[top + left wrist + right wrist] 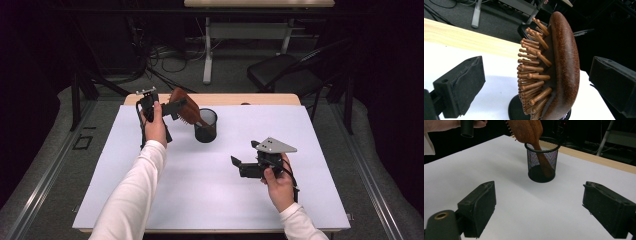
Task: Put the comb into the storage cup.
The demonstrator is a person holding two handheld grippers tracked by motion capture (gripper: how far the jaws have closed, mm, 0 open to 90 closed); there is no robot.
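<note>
Wooden hairbrush standing handle-down in black mesh cup, head between spread, non-touching jaws of left gripper. Right gripper released, empty. Cup base cut off in left gripper view. No legible writing.

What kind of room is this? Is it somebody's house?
Probably not a house. It looks more like a lab or workshop: loose cables lie tangled on the grey floor, another desk stands behind, and a black chair waits beside the white-covered table.
</note>
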